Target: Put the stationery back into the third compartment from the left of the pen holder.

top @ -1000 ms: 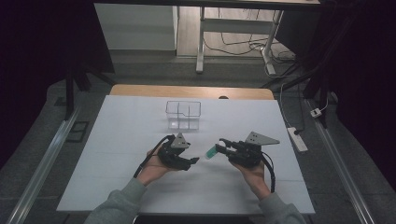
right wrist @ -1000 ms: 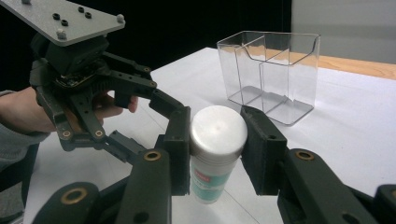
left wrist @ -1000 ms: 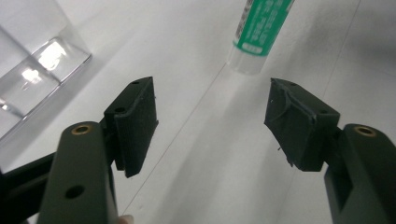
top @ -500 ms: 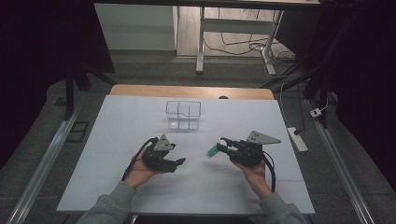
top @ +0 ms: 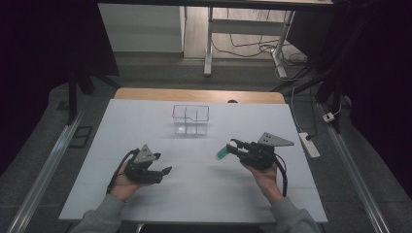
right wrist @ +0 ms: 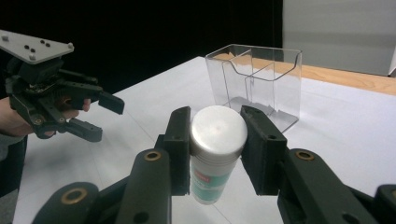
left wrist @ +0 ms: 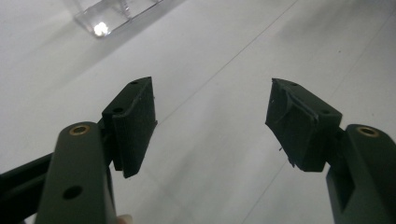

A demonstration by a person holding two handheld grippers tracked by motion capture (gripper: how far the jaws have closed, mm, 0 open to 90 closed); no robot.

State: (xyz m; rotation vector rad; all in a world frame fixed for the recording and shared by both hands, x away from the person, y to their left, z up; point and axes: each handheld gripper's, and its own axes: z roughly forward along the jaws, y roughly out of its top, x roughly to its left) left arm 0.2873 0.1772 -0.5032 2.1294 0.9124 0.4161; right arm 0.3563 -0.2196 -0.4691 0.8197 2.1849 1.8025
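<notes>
My right gripper (top: 232,148) is shut on a small white tube with a teal label (right wrist: 216,154), holding it a little above the white table; the tube (top: 222,154) sticks out to the left of the jaws in the high view. A clear plastic organiser with compartments (top: 191,119) stands empty at the back middle of the table, and in the right gripper view the organiser (right wrist: 256,84) lies beyond the tube. My left gripper (top: 162,174) is open, low over the table at the front left, nothing between its jaws (left wrist: 210,121). The left gripper (right wrist: 100,116) also appears at the left of the right gripper view.
The white table (top: 204,184) has a wooden strip (top: 194,94) along its far edge. A power strip (top: 310,144) lies on the floor right of the table. A metal rail (top: 43,170) runs along the left side.
My left gripper has drawn away from the right one, moving left and toward the front of the table. The right gripper holds the tube in about the same place.
</notes>
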